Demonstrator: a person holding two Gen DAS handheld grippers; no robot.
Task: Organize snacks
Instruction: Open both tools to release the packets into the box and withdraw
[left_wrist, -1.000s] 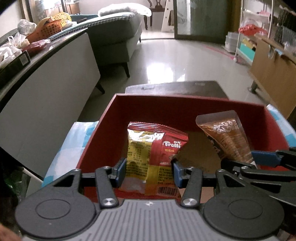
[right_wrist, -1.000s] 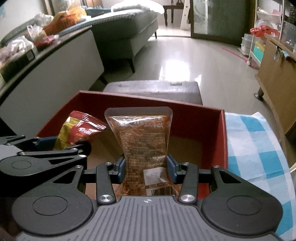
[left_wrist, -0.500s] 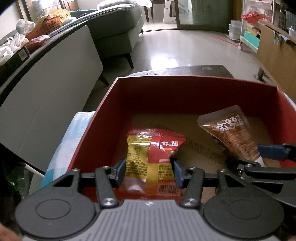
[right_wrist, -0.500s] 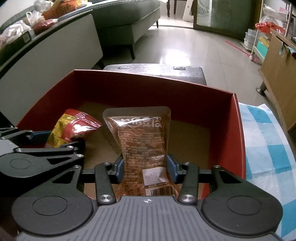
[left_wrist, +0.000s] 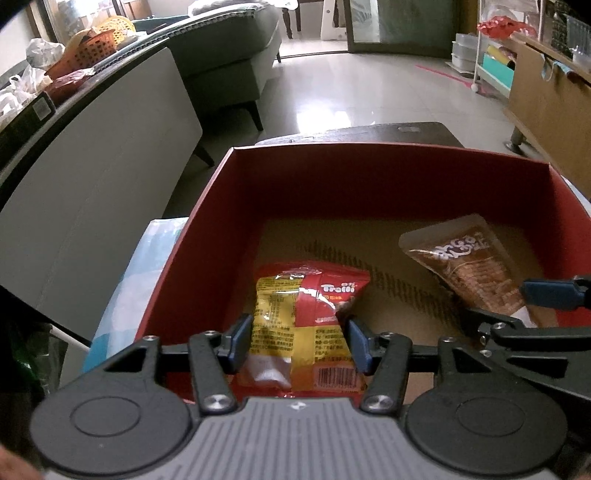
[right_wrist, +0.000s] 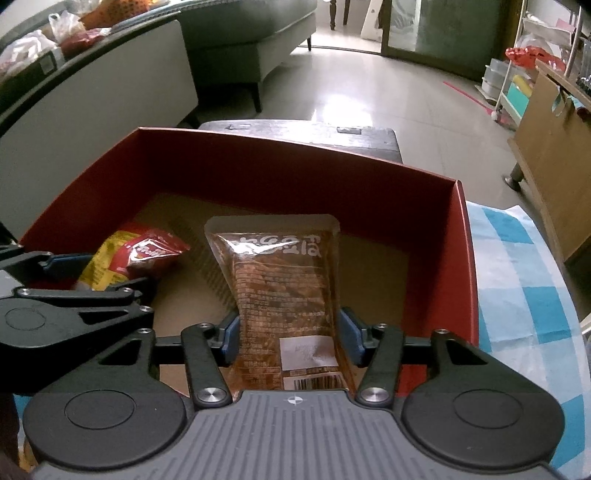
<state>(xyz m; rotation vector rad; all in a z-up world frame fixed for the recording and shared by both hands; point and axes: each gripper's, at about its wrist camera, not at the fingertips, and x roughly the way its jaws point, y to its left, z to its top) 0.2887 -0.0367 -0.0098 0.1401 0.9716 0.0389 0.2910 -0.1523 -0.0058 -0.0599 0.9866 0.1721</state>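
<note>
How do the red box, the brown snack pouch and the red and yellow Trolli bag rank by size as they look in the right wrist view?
1. The red box looks largest by far.
2. The brown snack pouch comes next, though it lies nearer the camera, which enlarges it.
3. The red and yellow Trolli bag looks smallest, but is partly hidden by the left gripper.

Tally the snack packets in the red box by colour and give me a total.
Red and yellow packet: 1
Clear packet with brown snack: 1
Total in the red box: 2
</note>
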